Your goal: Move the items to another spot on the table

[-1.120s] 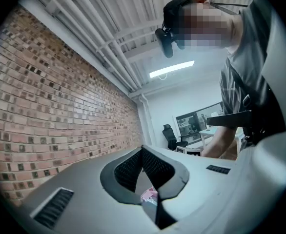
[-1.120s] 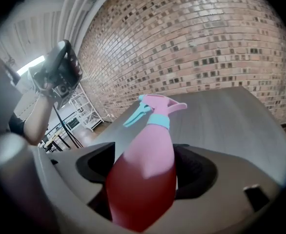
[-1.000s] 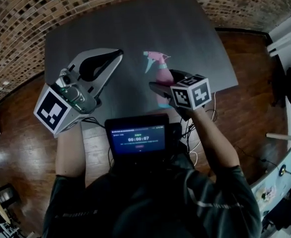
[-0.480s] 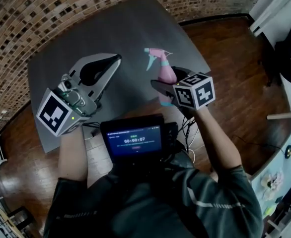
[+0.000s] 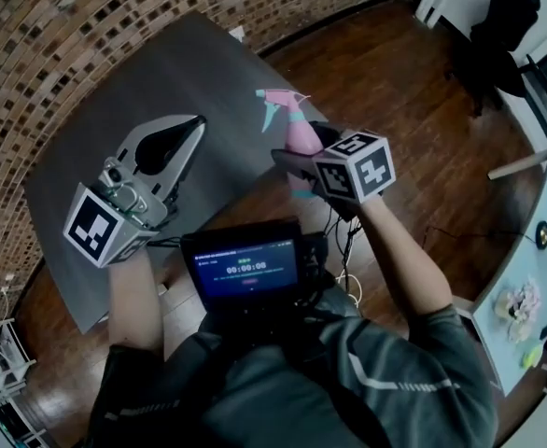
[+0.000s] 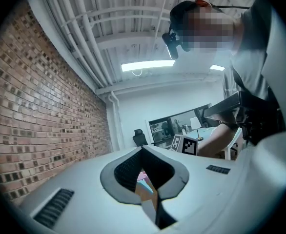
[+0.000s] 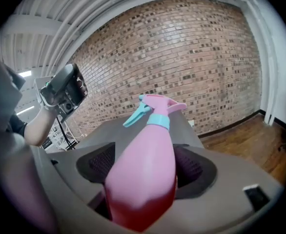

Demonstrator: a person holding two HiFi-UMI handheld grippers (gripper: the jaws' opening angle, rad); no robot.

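Gripping a pink spray bottle (image 7: 145, 169) low on its body in the jaws of the right gripper (image 5: 303, 162), by the right edge of the desk (image 5: 115, 91); jaws of the left gripper (image 5: 197, 121) closed, empty. Could slip on the smooth taper, or topple floorward if released near that edge.

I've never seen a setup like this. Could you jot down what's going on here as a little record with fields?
Setting: grey table beside a brick wall
Item: pink spray bottle, teal trigger
Right hand-held gripper: closed on the bottle's body
Left hand-held gripper: jaws together, nothing held, over the table
Bottle clear of the table: cannot tell
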